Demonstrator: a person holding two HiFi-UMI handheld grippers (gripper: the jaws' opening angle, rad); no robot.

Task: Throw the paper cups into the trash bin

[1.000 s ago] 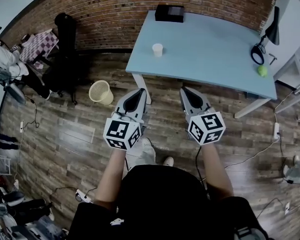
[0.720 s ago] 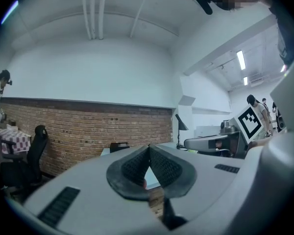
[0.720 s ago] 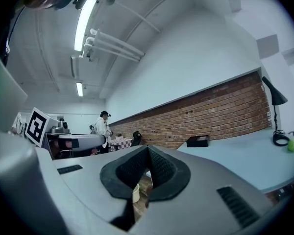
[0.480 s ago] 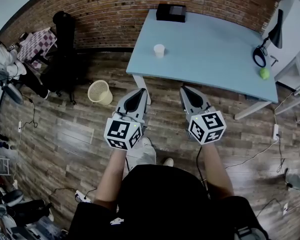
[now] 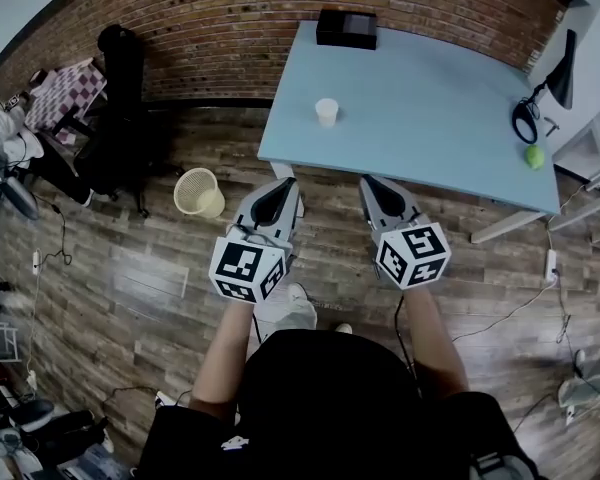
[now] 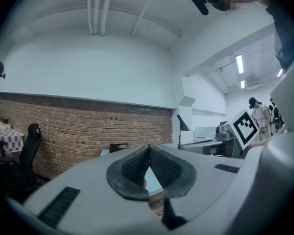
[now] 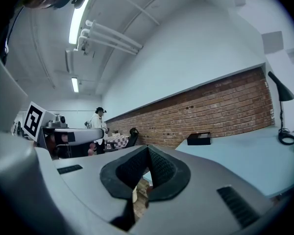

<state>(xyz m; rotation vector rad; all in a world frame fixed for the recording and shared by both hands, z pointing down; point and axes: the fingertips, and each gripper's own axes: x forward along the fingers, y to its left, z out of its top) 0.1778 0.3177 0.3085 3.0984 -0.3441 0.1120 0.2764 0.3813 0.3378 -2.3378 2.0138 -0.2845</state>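
White paper cup (image 5: 327,112) stands upright on the blue table (image 5: 430,98), mouth up, long axis vertical. Left gripper (image 5: 283,183) and right gripper (image 5: 370,182) are both clenched on nothing.

We see a smooth, matt table top (image 5: 430,98), a rough brick wall (image 5: 220,18) and a faintly glossy wood-plank floor (image 5: 130,258). The paper cup (image 5: 327,111) looks matt; the trash bin (image 5: 198,190), slatted plastic.

White paper cup (image 5: 327,111) upright near the blue table (image 5: 430,98) edge, pale yellow trash bin (image 5: 198,191) upright on the wood floor (image 5: 130,268)
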